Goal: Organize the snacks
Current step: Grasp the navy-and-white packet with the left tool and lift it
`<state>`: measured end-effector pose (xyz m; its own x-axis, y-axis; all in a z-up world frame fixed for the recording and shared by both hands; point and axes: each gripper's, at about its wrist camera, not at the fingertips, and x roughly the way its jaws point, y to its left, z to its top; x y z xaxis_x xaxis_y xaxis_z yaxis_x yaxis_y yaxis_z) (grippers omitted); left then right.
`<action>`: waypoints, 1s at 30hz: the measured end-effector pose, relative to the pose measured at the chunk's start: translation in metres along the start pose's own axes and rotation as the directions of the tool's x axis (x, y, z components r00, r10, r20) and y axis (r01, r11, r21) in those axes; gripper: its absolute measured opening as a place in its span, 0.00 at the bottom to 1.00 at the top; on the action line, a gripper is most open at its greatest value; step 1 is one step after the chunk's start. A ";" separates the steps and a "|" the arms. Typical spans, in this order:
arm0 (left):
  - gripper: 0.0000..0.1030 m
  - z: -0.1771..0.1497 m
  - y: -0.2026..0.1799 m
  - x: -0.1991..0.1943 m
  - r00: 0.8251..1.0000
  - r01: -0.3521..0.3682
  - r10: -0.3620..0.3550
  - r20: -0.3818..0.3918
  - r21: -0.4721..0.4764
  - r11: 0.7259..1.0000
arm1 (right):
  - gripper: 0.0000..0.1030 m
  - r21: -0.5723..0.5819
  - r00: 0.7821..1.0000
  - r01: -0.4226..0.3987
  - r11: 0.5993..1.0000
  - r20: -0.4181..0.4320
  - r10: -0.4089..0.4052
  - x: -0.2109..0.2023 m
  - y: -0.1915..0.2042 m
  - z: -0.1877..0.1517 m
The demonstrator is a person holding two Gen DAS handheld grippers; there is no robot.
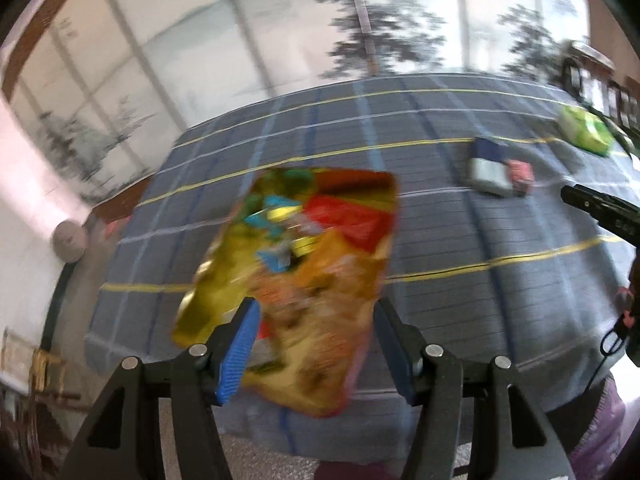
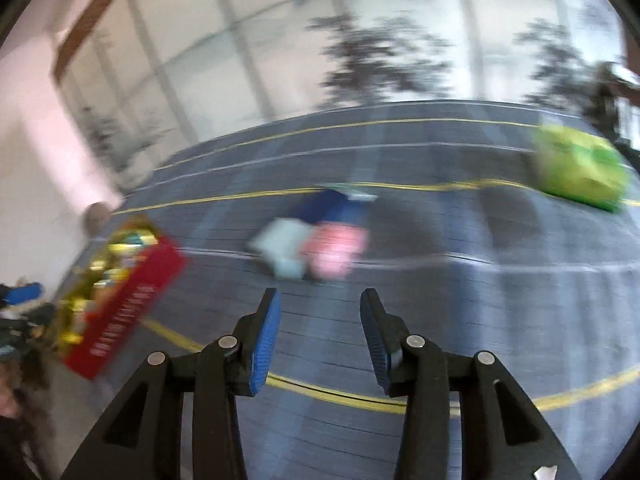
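My left gripper is shut on a gold and red snack box, which is lifted and tilted above the table. The box also shows at the left of the right wrist view, with red lettering down its side. My right gripper is open above the cloth with nothing between its fingers. Just beyond it lie a pale blue pack, a pink pack and a dark blue pack, all touching. A green bag lies at the far right.
A grey plaid tablecloth with yellow lines covers the table. Behind the table stands a pale screen with painted trees. A small round object sits at the left edge. Dark shelving is at the far right.
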<state>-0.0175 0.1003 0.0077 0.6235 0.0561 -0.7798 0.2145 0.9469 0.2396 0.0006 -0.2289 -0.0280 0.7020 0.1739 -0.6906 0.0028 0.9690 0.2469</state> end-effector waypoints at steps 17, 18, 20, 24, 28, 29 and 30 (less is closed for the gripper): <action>0.58 0.164 -0.142 0.098 0.925 0.377 -0.353 -0.139 0.246 0.893 | 0.52 0.081 0.995 -0.094 0.992 0.055 0.089 -0.007 -0.053 -0.024; 0.58 0.170 -0.151 0.108 0.921 0.387 -0.357 -0.155 0.267 0.883 | 0.52 0.097 0.993 -0.108 0.989 0.063 0.102 -0.008 -0.056 -0.024; 0.58 0.183 -0.168 0.130 0.920 0.383 -0.334 -0.203 0.294 0.876 | 0.55 0.112 0.990 -0.130 0.985 0.066 0.124 -0.008 -0.060 -0.023; 0.58 0.200 -0.187 0.159 0.898 0.419 -0.351 -0.264 0.275 0.865 | 0.55 0.108 0.988 -0.151 0.983 0.059 0.146 -0.007 -0.059 -0.022; 0.58 0.213 -0.196 0.185 0.883 0.427 -0.347 -0.315 0.234 0.873 | 0.57 0.089 0.986 -0.162 0.983 0.062 0.157 -0.008 -0.056 -0.022; 0.58 0.214 -0.198 0.192 0.878 0.428 -0.344 -0.332 0.226 0.875 | 0.58 0.090 0.985 -0.166 0.982 0.063 0.161 -0.008 -0.056 -0.022; 0.58 0.216 -0.200 0.199 0.875 0.426 -0.337 -0.346 0.224 0.876 | 0.58 0.092 0.984 -0.169 0.981 0.064 0.164 -0.009 -0.057 -0.022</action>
<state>0.2255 -0.1464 -0.0705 0.2130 -0.1606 -0.9638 0.6222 0.7829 0.0070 -0.0216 -0.2814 -0.0512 0.7370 0.3189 -0.5960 -0.0504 0.9052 0.4221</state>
